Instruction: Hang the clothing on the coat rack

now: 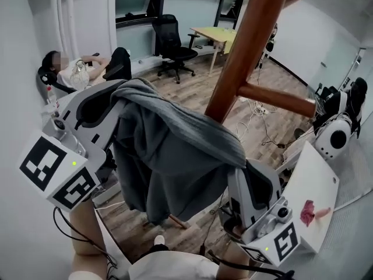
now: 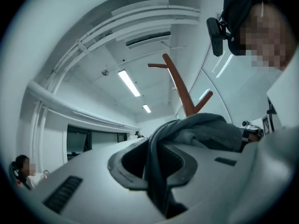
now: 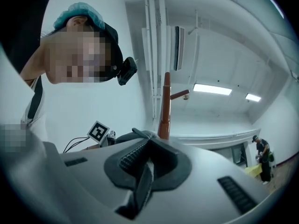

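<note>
CLOSING IN ON THE RACK: A grey garment (image 1: 175, 150) hangs slack between two handheld grippers, just short of the brown coat rack (image 1: 245, 57) rising at its 1 o'clock. The left gripper (image 1: 118, 95), at the cloth's 10 o'clock, has its jaws closed on a bunched fold. The right gripper (image 1: 243, 171), at 4 o'clock, pinches a thinner edge. The fabric looks soft, limp and fairly light, and would probably slide off a peg (image 1: 280, 101) unless a thick gathered fold is draped over it.
</note>
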{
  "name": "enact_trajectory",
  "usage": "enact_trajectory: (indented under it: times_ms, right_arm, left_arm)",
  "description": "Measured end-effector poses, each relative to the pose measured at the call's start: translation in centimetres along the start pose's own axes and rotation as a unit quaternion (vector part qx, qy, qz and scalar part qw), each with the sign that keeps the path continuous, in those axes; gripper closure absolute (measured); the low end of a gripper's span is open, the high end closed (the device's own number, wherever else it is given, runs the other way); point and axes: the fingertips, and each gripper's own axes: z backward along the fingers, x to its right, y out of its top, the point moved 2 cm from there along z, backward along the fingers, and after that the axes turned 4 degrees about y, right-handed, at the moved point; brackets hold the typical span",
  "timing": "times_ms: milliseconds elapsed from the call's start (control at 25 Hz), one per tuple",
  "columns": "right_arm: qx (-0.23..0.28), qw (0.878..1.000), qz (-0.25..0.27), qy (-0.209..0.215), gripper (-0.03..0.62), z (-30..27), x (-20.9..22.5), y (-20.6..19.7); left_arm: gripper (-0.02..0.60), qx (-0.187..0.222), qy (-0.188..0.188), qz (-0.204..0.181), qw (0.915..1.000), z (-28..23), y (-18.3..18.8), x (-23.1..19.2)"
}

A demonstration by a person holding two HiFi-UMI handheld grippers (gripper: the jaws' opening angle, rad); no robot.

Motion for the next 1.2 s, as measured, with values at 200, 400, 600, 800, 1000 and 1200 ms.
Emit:
enact_trajectory:
  times_ms: [200,400,600,800,1000,1200]
  right_arm:
    - [-0.031,0.999,-0.011,-0.001,0.571,0.6,-0.1,-1.7]
    - [-0.035,0.999,-0.015,-0.012,0.571,0.1,-0.1,-2.0]
    - [-0.018,1.000,-0.014,-0.006,0.571,0.7,-0.3,-1.0]
    - [0.008,1.000,-0.014,-0.006,0.571,0.6,-0.8,0.4]
    - [0.054,0.998,-0.013,0.004,0.571,0.3,-1.1,3.0]
    - [0.076,0.997,0.016,-0.008,0.571,0.5,-0.2,4.3]
  left_arm:
    - [0.538,-0.033,-0.009,0.007,0.9994,-0.8,-3.1,1.3]
    - [0.539,-0.047,-0.015,0.019,0.9986,-1.1,-4.2,1.4]
    - [0.540,-0.020,0.005,-0.001,0.9998,0.6,-2.3,1.0]
    - [0.538,-0.007,0.020,-0.053,0.9984,1.3,-0.4,0.5]
    - [0.538,0.025,0.018,-0.083,0.9960,3.3,3.3,1.1]
    - [0.537,0.089,-0.012,-0.121,0.9886,1.9,8.3,2.5]
